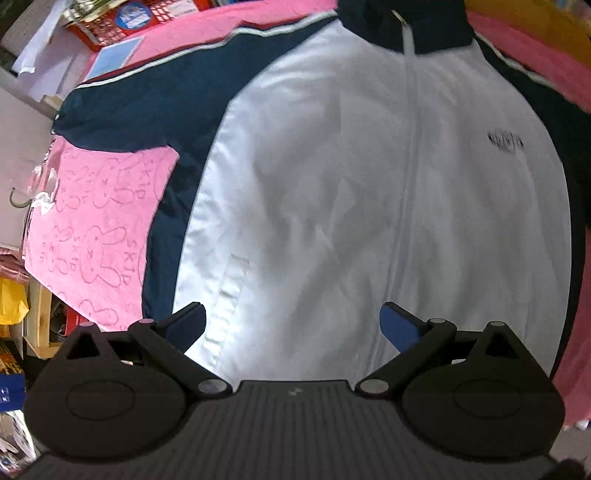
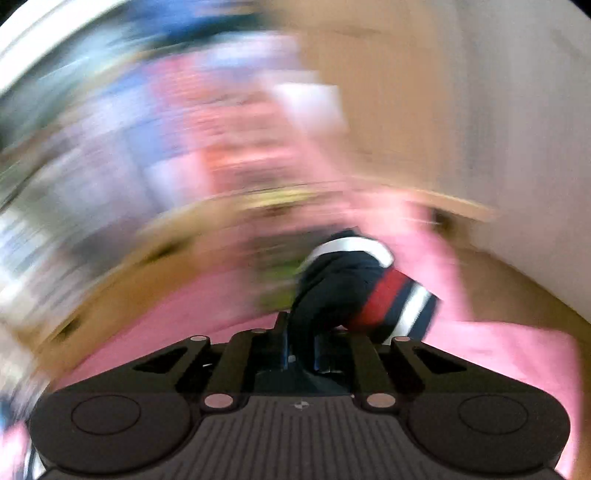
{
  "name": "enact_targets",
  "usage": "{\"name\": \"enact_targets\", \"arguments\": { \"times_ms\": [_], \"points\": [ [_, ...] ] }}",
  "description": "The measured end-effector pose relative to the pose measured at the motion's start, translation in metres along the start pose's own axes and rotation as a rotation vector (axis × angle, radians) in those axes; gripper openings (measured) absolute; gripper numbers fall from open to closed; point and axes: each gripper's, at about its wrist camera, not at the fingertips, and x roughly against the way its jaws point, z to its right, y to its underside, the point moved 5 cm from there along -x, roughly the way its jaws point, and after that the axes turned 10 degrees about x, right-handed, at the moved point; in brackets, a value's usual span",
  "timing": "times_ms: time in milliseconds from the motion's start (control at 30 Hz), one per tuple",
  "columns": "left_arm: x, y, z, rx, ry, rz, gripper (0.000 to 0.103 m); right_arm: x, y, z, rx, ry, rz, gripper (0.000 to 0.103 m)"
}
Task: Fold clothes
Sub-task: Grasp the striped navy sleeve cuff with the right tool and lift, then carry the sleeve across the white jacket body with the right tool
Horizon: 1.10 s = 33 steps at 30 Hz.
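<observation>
A white and navy zip jacket (image 1: 351, 177) lies flat, front up, on a pink rabbit-print blanket (image 1: 96, 229). Its navy left sleeve (image 1: 140, 114) stretches out to the left; the collar is at the top. My left gripper (image 1: 291, 321) is open and empty, hovering over the jacket's lower white front. My right gripper (image 2: 301, 332) is shut on a bunched navy sleeve (image 2: 343, 284) with a red and white striped cuff (image 2: 391, 299), held above the pink blanket (image 2: 498, 350). The right wrist view is heavily motion-blurred.
Red boxes and papers (image 1: 107, 26) sit beyond the blanket's top left. A wooden frame (image 1: 37, 317) and yellow bag (image 1: 11, 306) stand at the left edge. A pale wall (image 2: 517, 147) shows in the right wrist view.
</observation>
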Motion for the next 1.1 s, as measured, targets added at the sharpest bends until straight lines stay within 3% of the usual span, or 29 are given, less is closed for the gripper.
{"name": "enact_targets", "arguments": {
  "times_ms": [67, 200, 267, 300, 333, 433, 500, 567, 800, 933, 1000, 1033, 1067, 1100],
  "points": [
    [0.001, -0.006, -0.005, 0.037, 0.01, 0.015, 0.101, 0.009, 0.018, -0.077, 0.168, -0.173, -0.007, 0.014],
    [0.001, -0.012, -0.018, 0.12, 0.031, 0.021, 0.101, 0.013, 0.097, -0.225, 0.551, -0.564, -0.133, 0.018],
    [0.0, -0.013, -0.024, 0.161, 0.061, 0.021, 0.101, 0.016, 0.137, -0.268, 0.74, -0.642, -0.206, 0.036],
    [0.0, -0.013, -0.027, 0.182, 0.075, 0.021, 0.101, 0.018, 0.155, -0.279, 0.818, -0.647, -0.237, 0.055],
    [0.0, -0.013, -0.03, 0.202, 0.09, 0.021, 0.101, 0.021, 0.167, -0.282, 0.869, -0.637, -0.247, 0.071],
    [-0.001, -0.016, -0.038, 0.264, 0.14, 0.021, 0.101, 0.03, 0.186, -0.274, 0.942, -0.625, -0.244, 0.08],
    [-0.009, -0.026, -0.037, 0.303, 0.221, 0.021, 0.102, 0.032, 0.19, -0.262, 0.951, -0.597, -0.241, 0.086],
    [-0.016, -0.036, -0.034, 0.336, 0.296, 0.02, 0.102, 0.032, 0.191, -0.246, 0.947, -0.547, -0.243, 0.086],
    [-0.063, -0.081, 0.018, 0.307, 0.403, 0.022, 0.102, 0.031, 0.196, -0.187, 0.945, -0.277, -0.216, 0.089],
    [-0.087, -0.106, 0.046, 0.287, 0.461, 0.03, 0.1, 0.033, 0.213, -0.181, 1.199, -0.082, -0.076, 0.091],
    [-0.077, -0.114, 0.043, 0.249, 0.462, 0.083, 0.088, 0.033, 0.215, -0.181, 1.244, -0.02, -0.057, 0.092],
    [-0.072, -0.117, 0.042, 0.23, 0.463, 0.109, 0.065, 0.034, 0.214, -0.181, 1.224, -0.021, -0.06, 0.093],
    [-0.067, -0.121, 0.041, 0.21, 0.464, 0.136, 0.035, 0.035, 0.213, -0.181, 1.199, -0.021, -0.067, 0.094],
    [-0.061, -0.125, 0.04, 0.191, 0.464, 0.162, 0.031, 0.036, 0.213, -0.18, 1.178, -0.015, -0.075, 0.096]
  ]
}}
